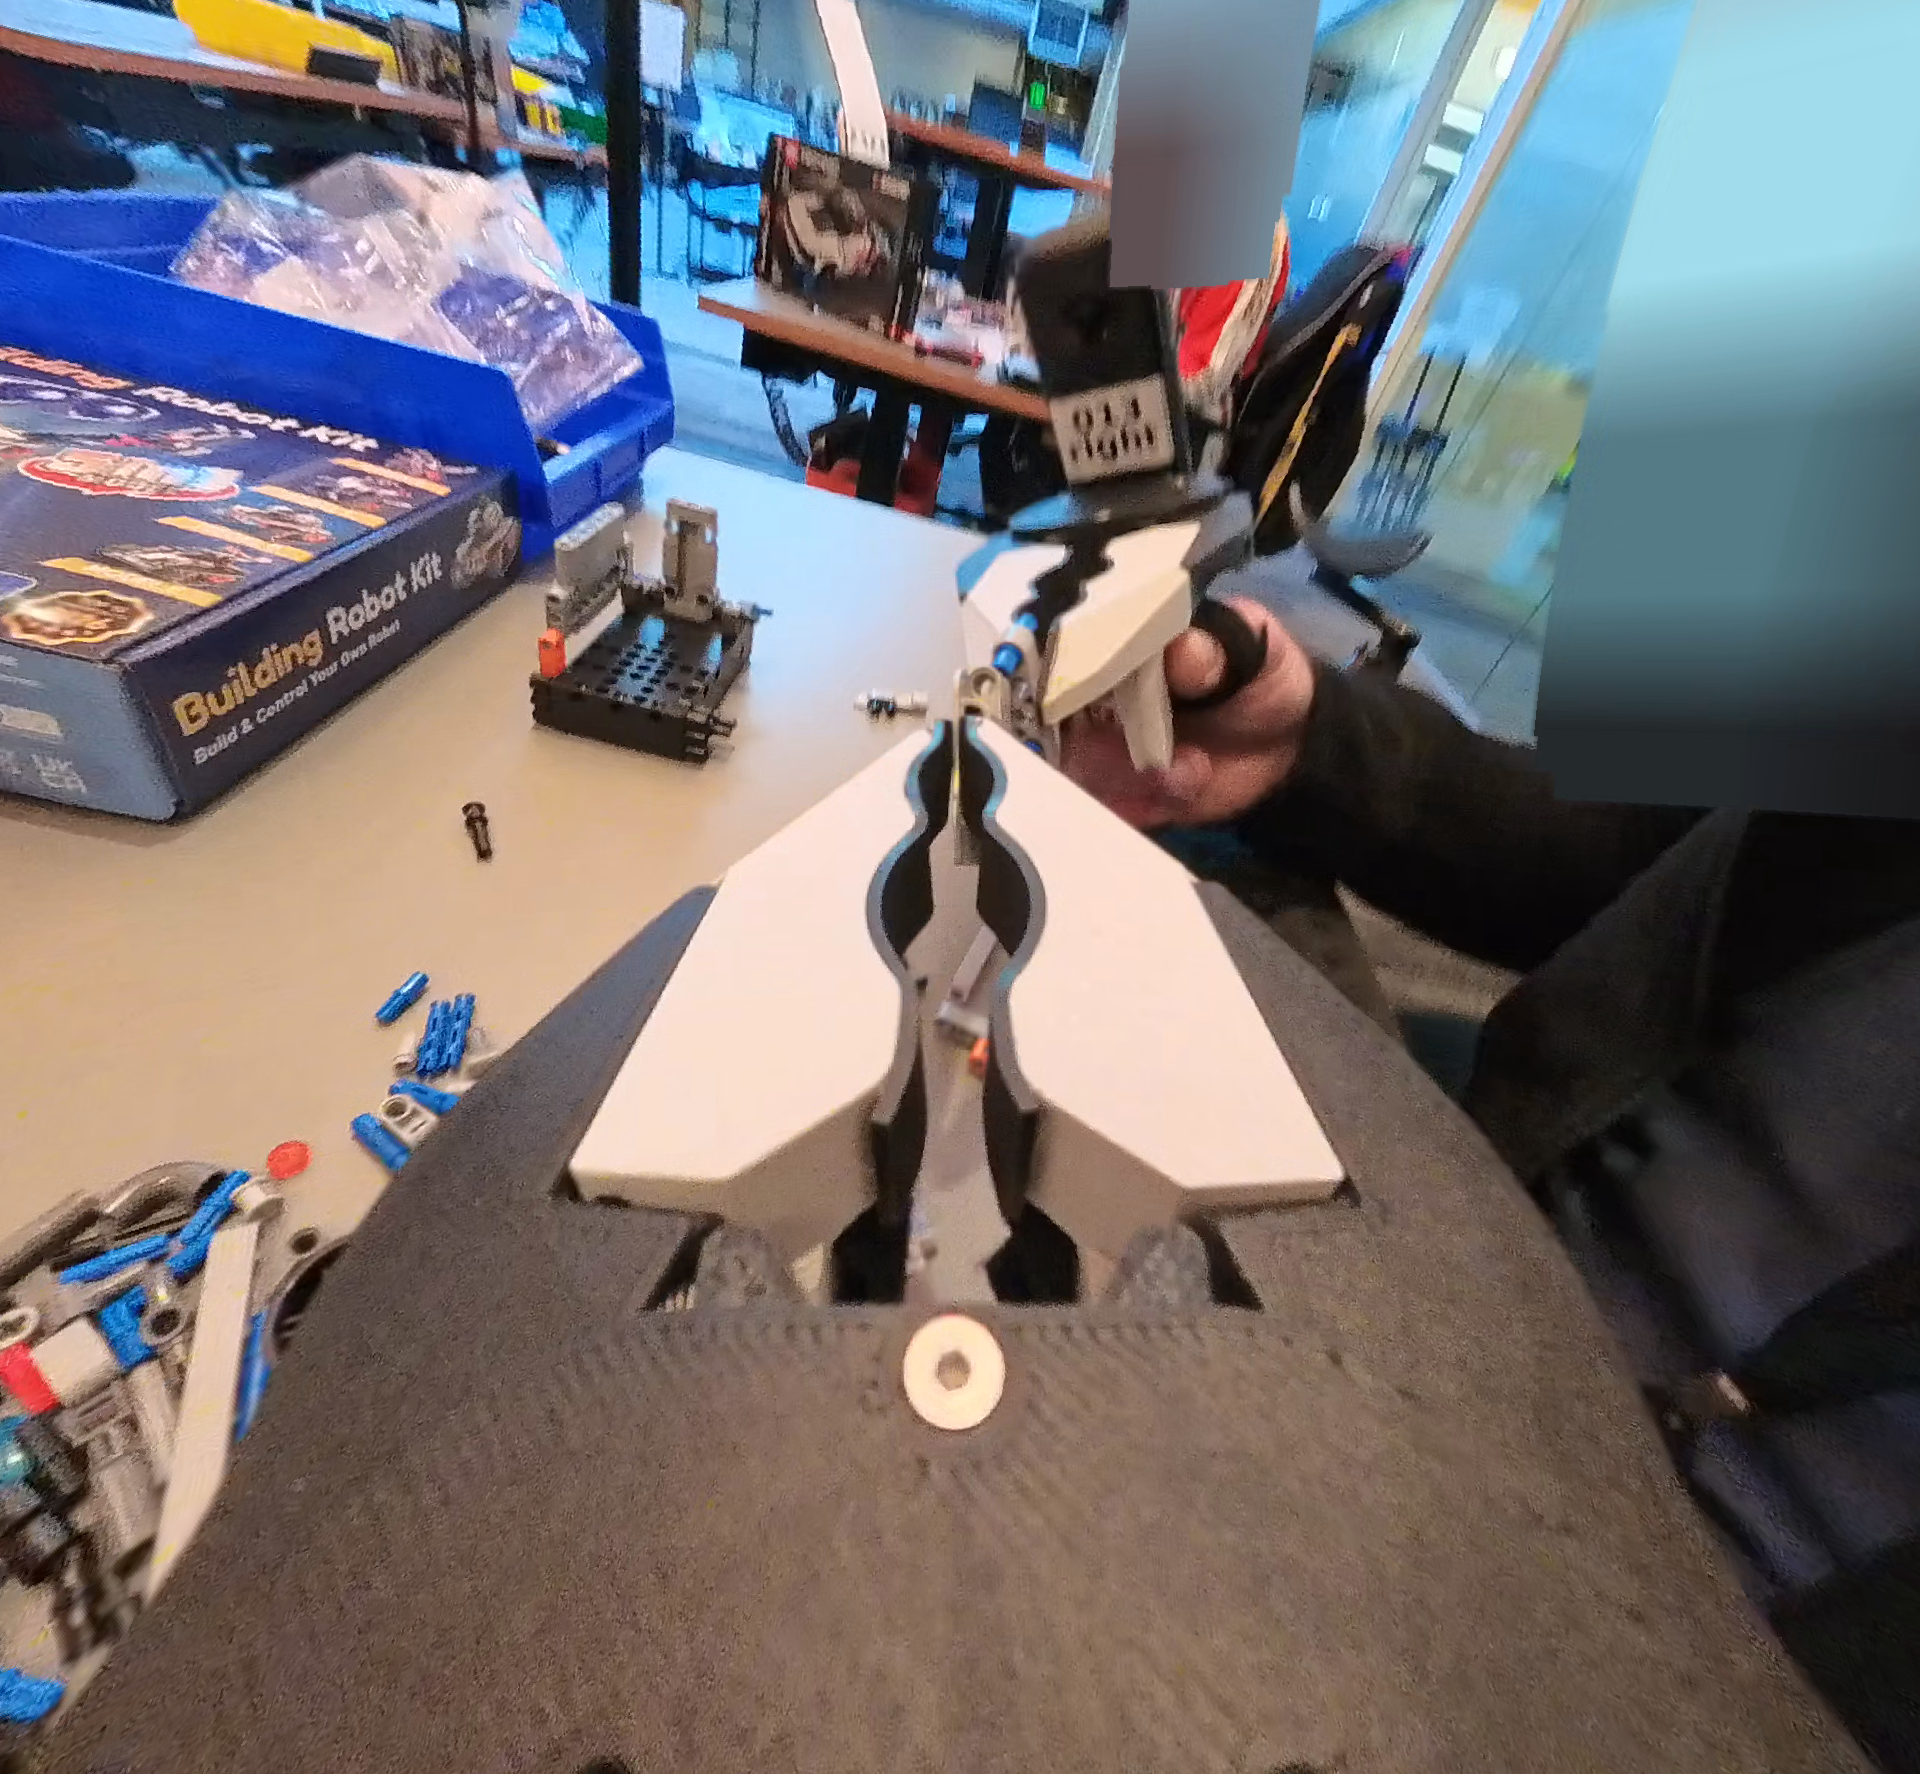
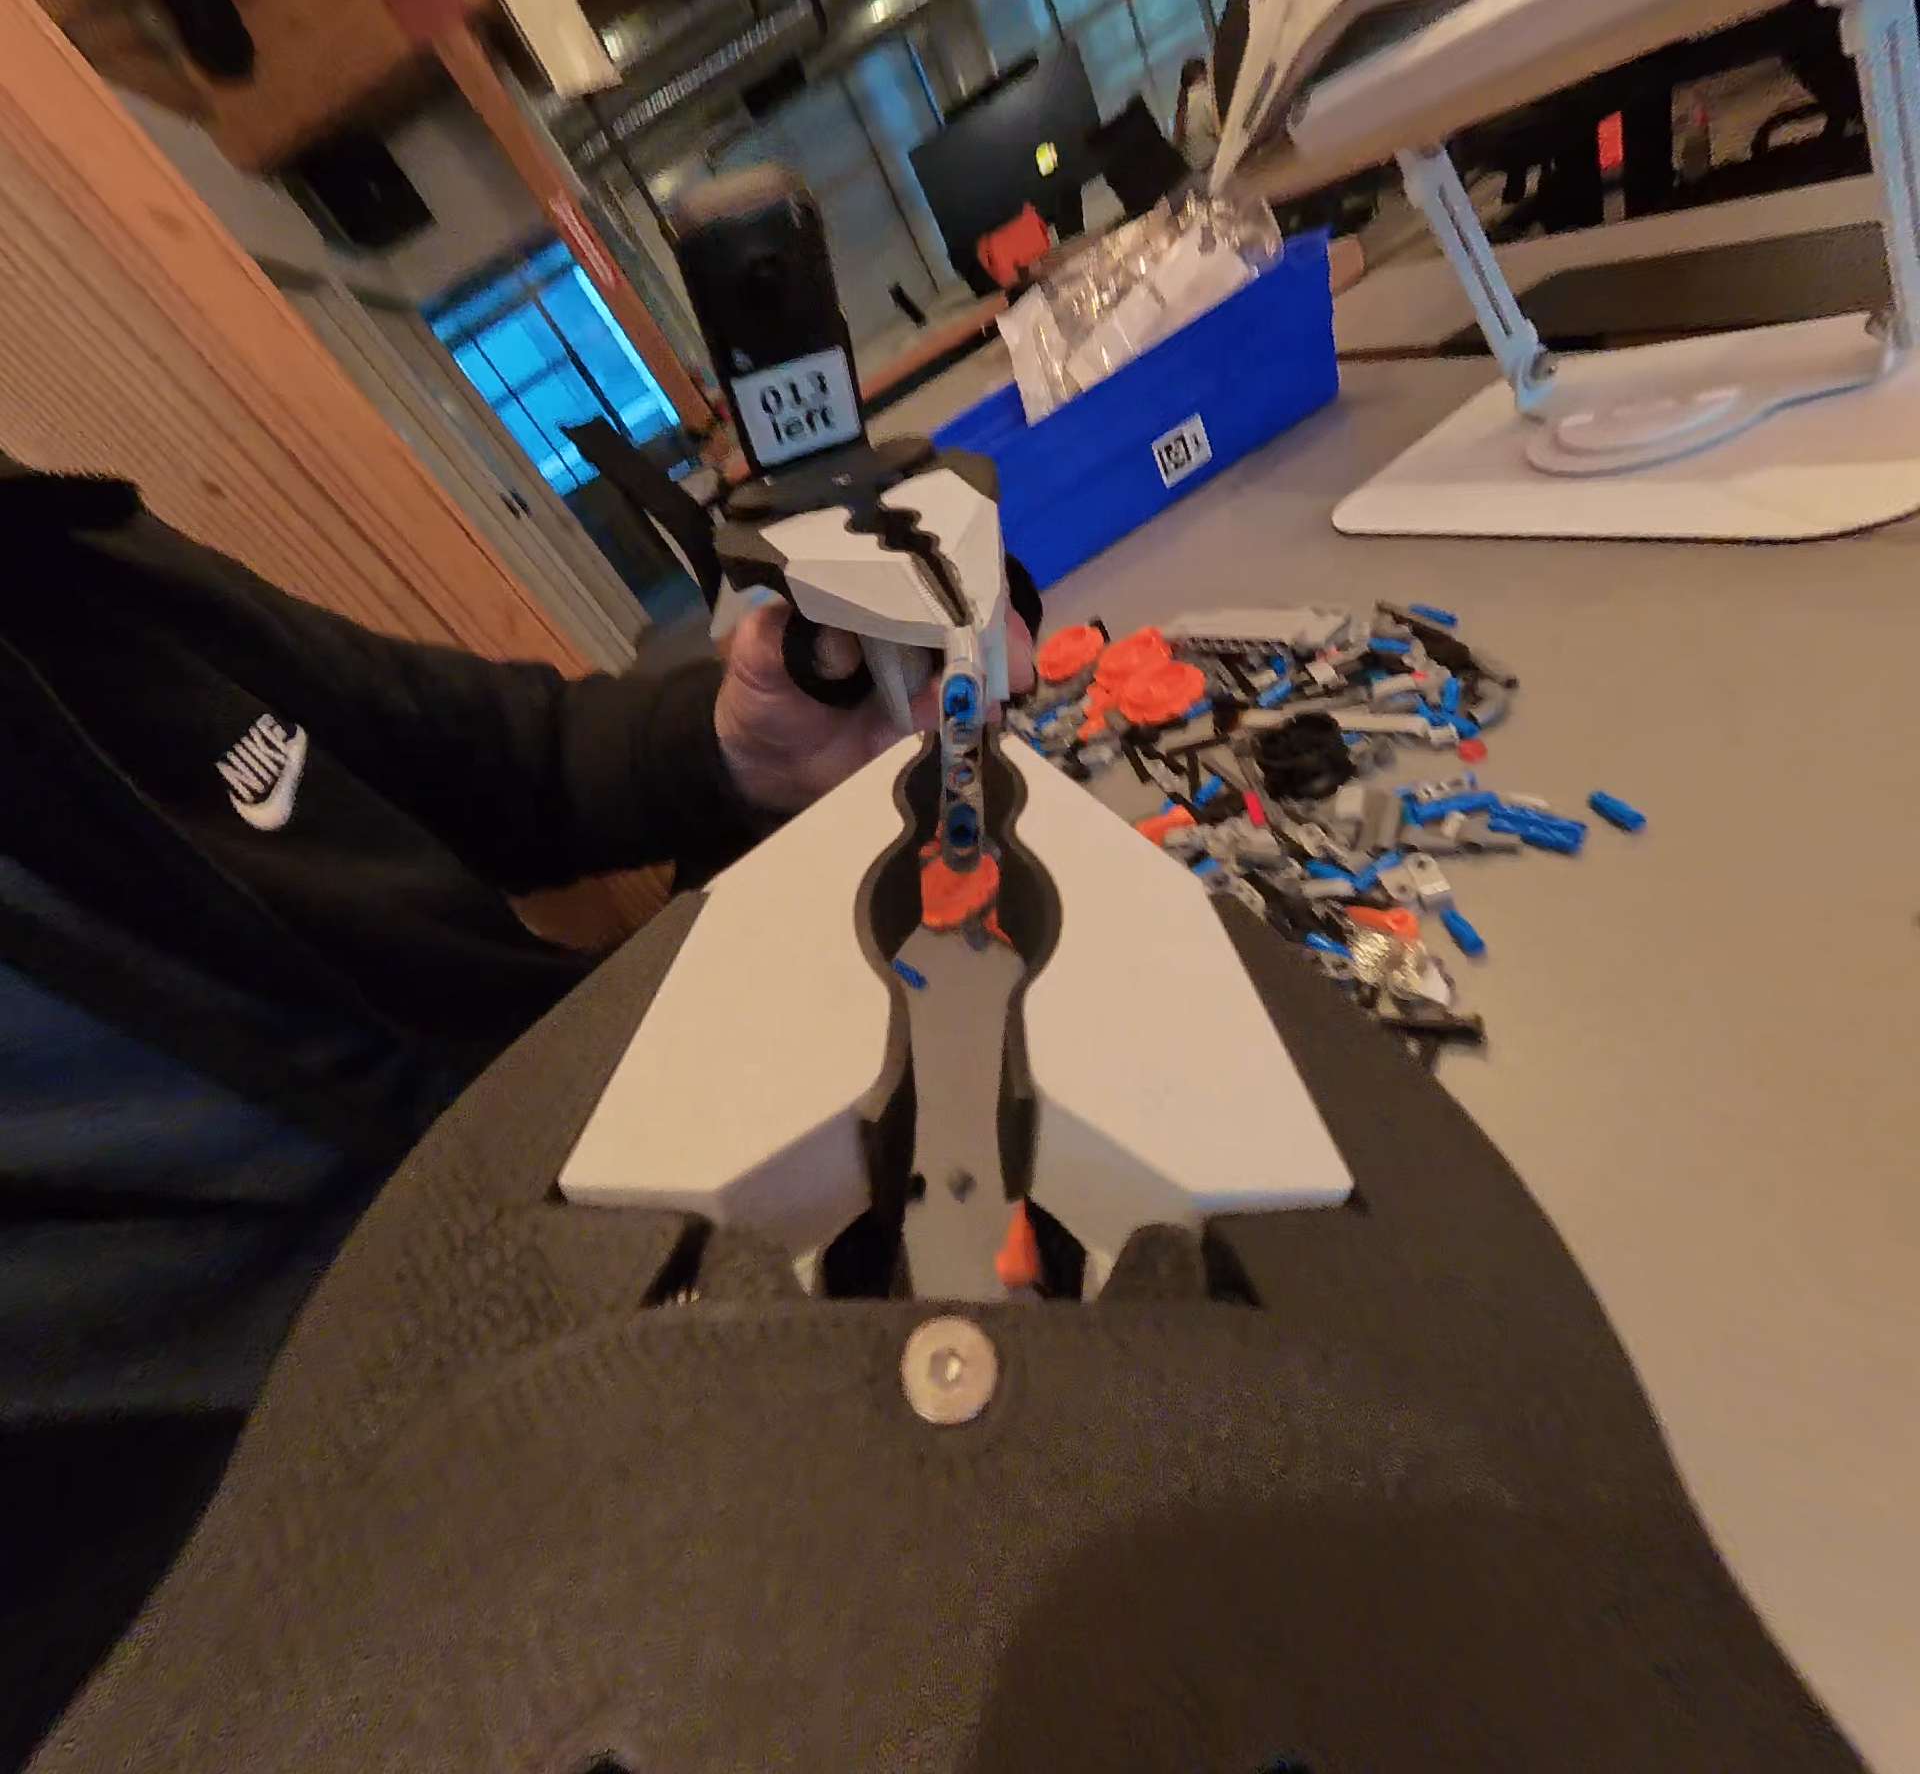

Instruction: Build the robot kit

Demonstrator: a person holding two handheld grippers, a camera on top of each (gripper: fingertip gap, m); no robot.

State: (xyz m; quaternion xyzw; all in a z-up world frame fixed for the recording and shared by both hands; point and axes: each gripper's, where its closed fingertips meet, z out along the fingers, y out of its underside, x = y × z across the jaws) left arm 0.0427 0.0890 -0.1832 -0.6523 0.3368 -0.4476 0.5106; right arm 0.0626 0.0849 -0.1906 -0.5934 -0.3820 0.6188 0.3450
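Grey beam [image 2: 961, 768] between both hand-held grippers (tips facing).

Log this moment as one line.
left gripper: shut on grey holed beam | right gripper: shut on beam | both held above grey table | loose brick pile

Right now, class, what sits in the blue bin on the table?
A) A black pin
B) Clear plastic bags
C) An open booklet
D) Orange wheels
B: the blue bin holds crumpled clear plastic bags, seen again in the right wrist view at the table's far side.
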